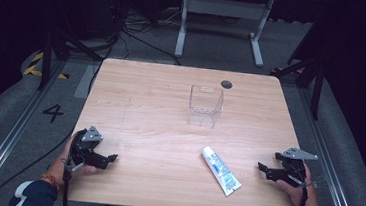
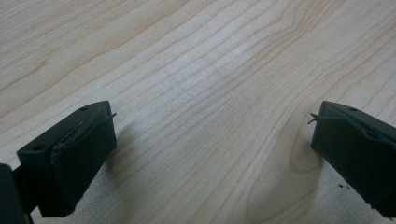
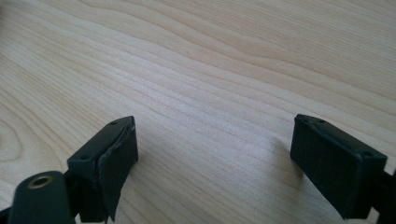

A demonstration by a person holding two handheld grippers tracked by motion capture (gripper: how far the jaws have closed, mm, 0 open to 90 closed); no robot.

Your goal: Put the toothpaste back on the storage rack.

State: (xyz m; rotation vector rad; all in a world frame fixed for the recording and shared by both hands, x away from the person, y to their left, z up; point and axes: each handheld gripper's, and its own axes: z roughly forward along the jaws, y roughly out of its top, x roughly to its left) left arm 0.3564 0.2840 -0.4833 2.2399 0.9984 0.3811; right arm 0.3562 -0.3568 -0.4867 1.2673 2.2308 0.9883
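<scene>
Two tongs: both rest low at the near edge of the scene, one at each side, each carried by a hand.
Table (image 1: 170, 112): pale wood with a dark round hole near its far edge; everything sits on it.
Clear box (image 1: 205, 106): an open-topped transparent container standing upright past the middle of the table, toward the far side, apparently empty.
Tube (image 1: 221, 170): white with blue print, lying flat and slantwise on the near right part of the table, cap end toward the near edge, well apart from the clear box.
Left tongs (image 1: 112, 157): spread wide with bare wood between the jaws, as the left gripper view confirms (image 2: 205, 140); far from the tube.
Right tongs (image 1: 261, 168): also spread wide and pinching nothing, with bare wood between them in the right gripper view (image 3: 215, 154); near the tube, to its right.
Likely step: reaching for the tube with the right tongs, probably to drop it in the clear box.
How to do it well: come in across the tube's width, not along its slant, so the pads meet its flat sides.
Grip spot: the firm part near the cap should hold better than the soft middle, which may squash or slip.
Left tongs' job: steadying the light clear box may stop it tipping.
</scene>
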